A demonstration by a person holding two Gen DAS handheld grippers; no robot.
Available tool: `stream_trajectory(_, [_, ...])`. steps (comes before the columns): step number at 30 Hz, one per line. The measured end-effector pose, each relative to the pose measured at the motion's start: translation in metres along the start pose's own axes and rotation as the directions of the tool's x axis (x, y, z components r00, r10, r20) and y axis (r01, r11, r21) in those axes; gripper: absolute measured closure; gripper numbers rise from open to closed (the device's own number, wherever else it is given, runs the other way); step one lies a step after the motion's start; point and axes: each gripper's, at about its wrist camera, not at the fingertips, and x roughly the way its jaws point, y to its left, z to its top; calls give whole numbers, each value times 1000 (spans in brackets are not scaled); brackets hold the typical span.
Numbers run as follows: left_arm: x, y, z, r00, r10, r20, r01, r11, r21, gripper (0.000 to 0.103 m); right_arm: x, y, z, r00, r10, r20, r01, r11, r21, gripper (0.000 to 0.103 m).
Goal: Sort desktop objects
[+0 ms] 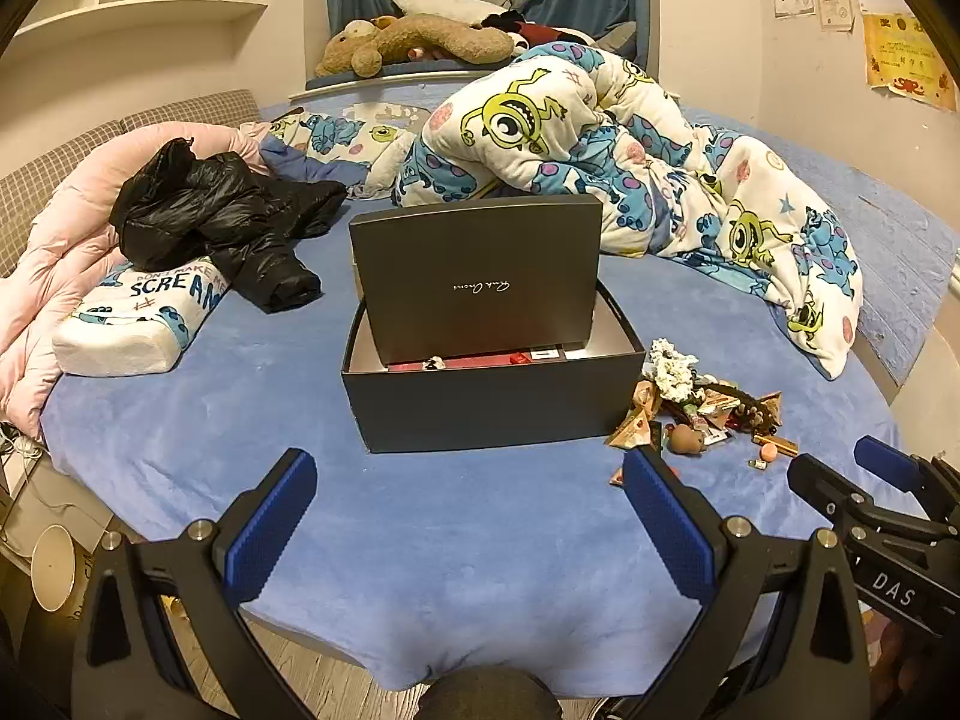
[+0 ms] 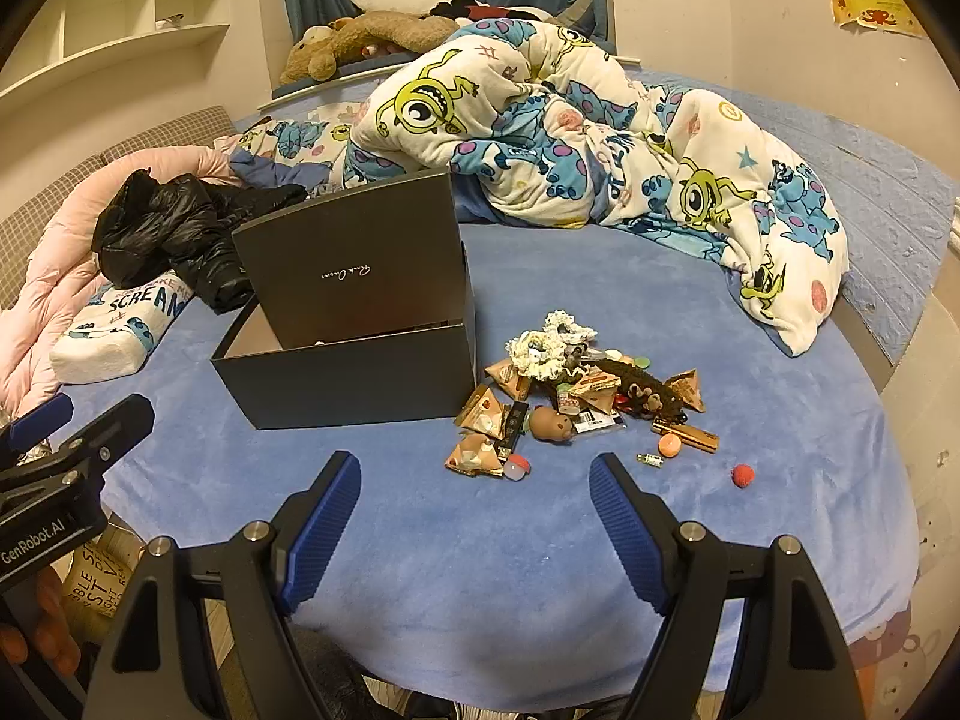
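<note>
Lay just ahead of the right gripper's (image 2: 474,510) spread, empty jaws, the trinket pile (image 2: 576,396) on the bed, right of the open box (image 2: 360,384); sat farther off, the left gripper (image 1: 468,516), jaws likewise spread.

left wrist: low, faces box (image 1: 492,396) | right wrist: rightward, same box (image 2: 354,372)

One box (image 2: 360,384); two scrunchies (image 2: 549,342) (cream), one red ball (image 2: 743,475)
</note>
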Motion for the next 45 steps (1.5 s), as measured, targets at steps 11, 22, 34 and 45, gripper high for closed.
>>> stream_trajectory(11, [0,-1,0,1000,-8,5,8,1000,2,0,-1,-1,0,1000,4,10,-4,1000,1,22])
stream_trajectory(22, [3,-15,-2,999,-46,3,45,999,24,0,-3,-11,2,1000,-18,18,18,1000,11,22])
stream_trajectory(34, [28,-63,3,989,-148,-5,149,988,34,0,0,-57,1,993,-114,13,113,992,63,22])
stream_trajectory(45, [73,-154,-10,971,-237,-36,239,962,131,0,20,-128,-13,980,-199,-29,201,966,161,22])
